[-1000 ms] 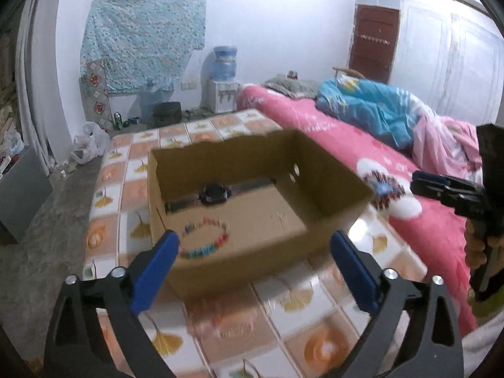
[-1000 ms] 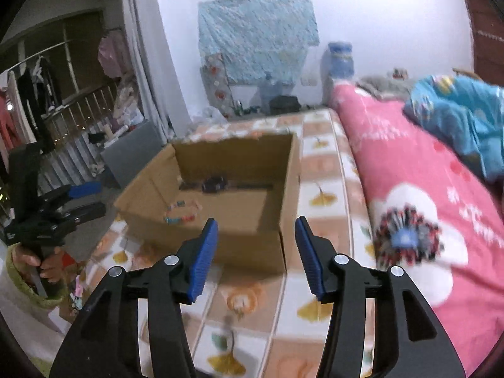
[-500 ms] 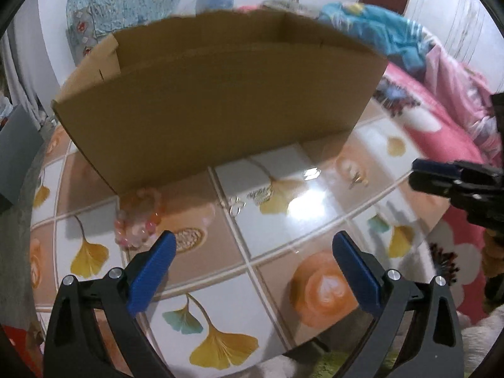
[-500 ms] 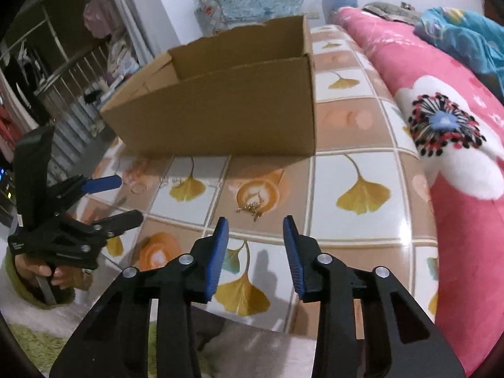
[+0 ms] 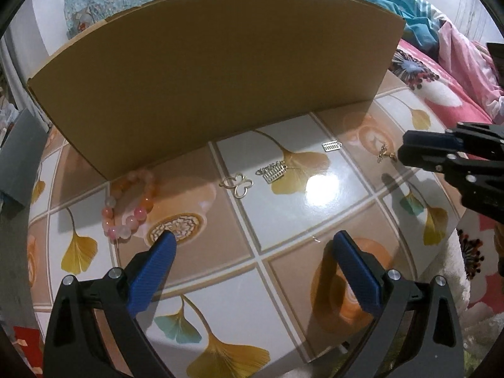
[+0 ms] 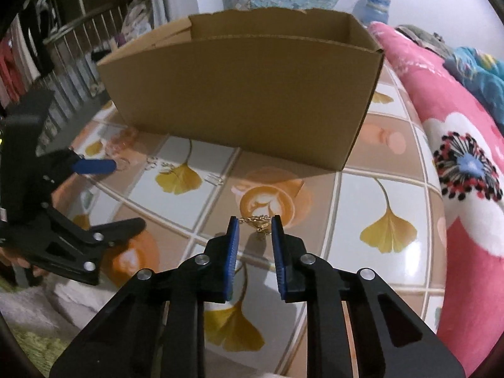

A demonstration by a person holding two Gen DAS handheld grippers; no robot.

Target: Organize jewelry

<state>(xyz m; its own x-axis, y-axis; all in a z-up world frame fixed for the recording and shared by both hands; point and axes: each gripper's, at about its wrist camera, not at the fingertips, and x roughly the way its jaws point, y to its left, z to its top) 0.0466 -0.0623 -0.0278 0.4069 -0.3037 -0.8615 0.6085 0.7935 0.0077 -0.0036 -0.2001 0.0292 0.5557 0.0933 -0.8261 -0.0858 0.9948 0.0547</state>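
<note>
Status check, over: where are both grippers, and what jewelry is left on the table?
Right gripper closing around gold earring. Left gripper open, empty, beside pink bead bracelet. Butterfly charm and comb pieces lie loose before cardboard box. Nothing in the way.

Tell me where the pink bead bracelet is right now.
In the left wrist view the pink bead bracelet lies on the tiled tabletop at the cardboard box's near left corner, just beyond the left gripper's left finger.

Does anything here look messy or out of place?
Yes: small jewelry lies loose on the table outside the cardboard box: a pink bead bracelet, a butterfly charm and gold pieces.
</note>
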